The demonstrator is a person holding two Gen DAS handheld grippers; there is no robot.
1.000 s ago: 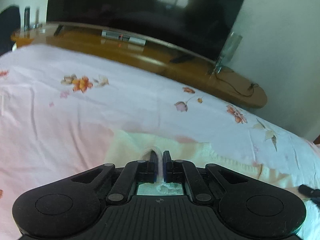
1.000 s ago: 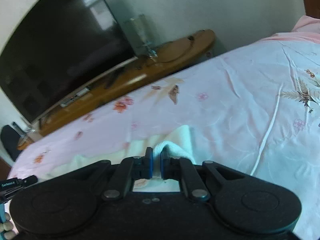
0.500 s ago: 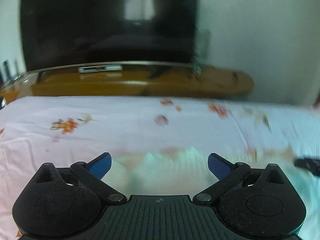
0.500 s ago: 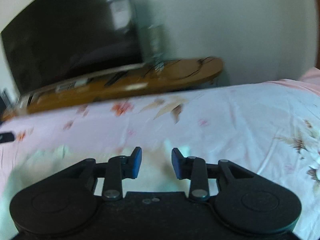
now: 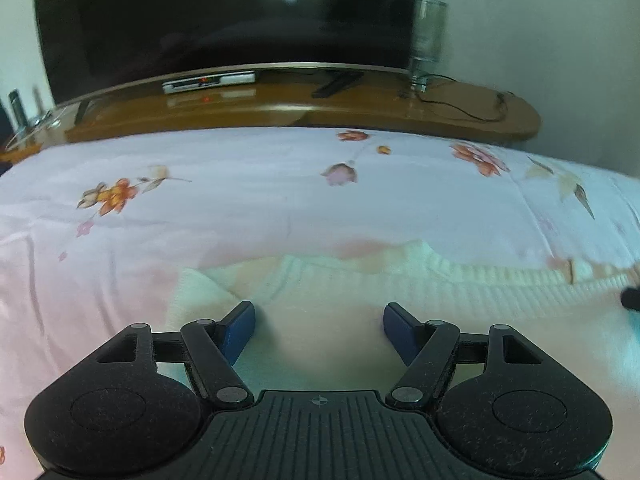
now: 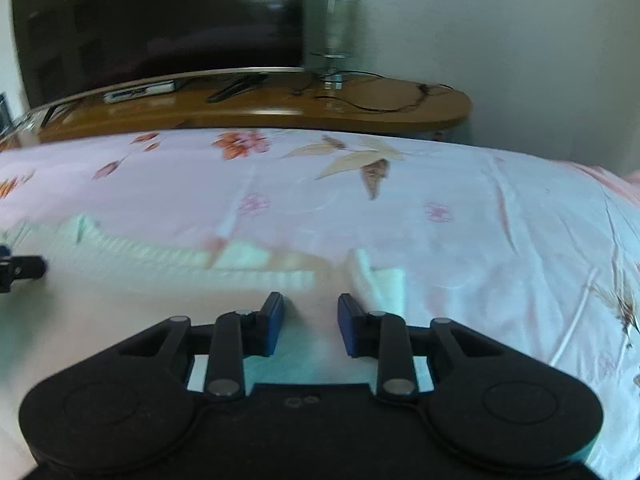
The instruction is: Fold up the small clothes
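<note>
A second ago both my claws were pinched tight on the far edge of the cream knitted garment; half a second ago they had already let go. Now my left claw stands wide apart with nothing between its blue pads, hovering over the garment, and my right claw stands apart too, more narrowly, also holding nothing. The views have levelled out since then: the tilt of a second ago is gone and the television sits straight across the top.

The garment lies flat on the bed, on the pink floral bedsheet, spread from side to side beneath both claws. Its ribbed edge runs along the far side, and a corner of the knit sticks up just left of my left claw. In the right wrist view the same ribbed edge is blurred, and the tip of my left claw shows at the left border over the cloth.

Beyond the bed, the wooden TV stand carries a set-top box with a small red display that I cannot read, a remote control and a cable. No writing is legible anywhere.
</note>
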